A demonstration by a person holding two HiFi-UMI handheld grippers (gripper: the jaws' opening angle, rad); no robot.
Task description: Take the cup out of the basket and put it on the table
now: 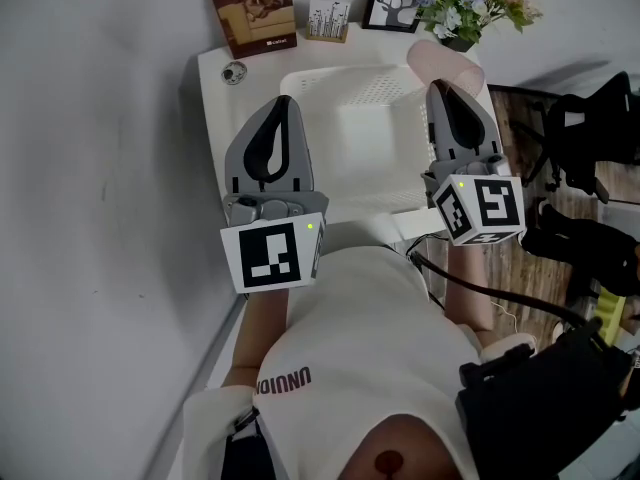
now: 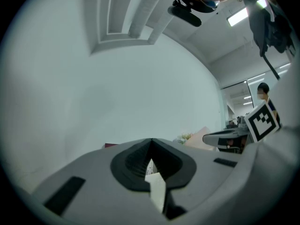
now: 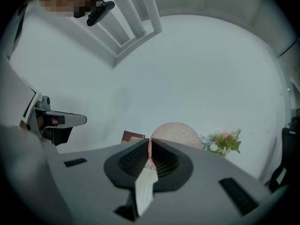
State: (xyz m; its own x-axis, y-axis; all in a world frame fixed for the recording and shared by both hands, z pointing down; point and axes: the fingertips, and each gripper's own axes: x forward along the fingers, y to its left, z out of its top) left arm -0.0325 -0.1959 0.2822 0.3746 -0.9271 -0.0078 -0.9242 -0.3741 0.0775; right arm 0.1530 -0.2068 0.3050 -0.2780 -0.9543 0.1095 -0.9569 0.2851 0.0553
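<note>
White table point(image 1: 212, 88) against a grey wall, with the white basket point(image 1: 350, 93) on it. On my feed the left gripper point(image 1: 283, 105) hangs over the basket's left side, jaws pressed together on nothing. My right gripper point(image 1: 441, 88) has its jaws narrowed onto the wall of the pink cup point(image 1: 440, 60). The cup is at the basket's far right corner and looks raised, though I can't judge that well.

A pink cup point(image 1: 436, 58), a white hole-dotted basket point(image 1: 303, 84), a brown book point(image 1: 252, 10).
</note>
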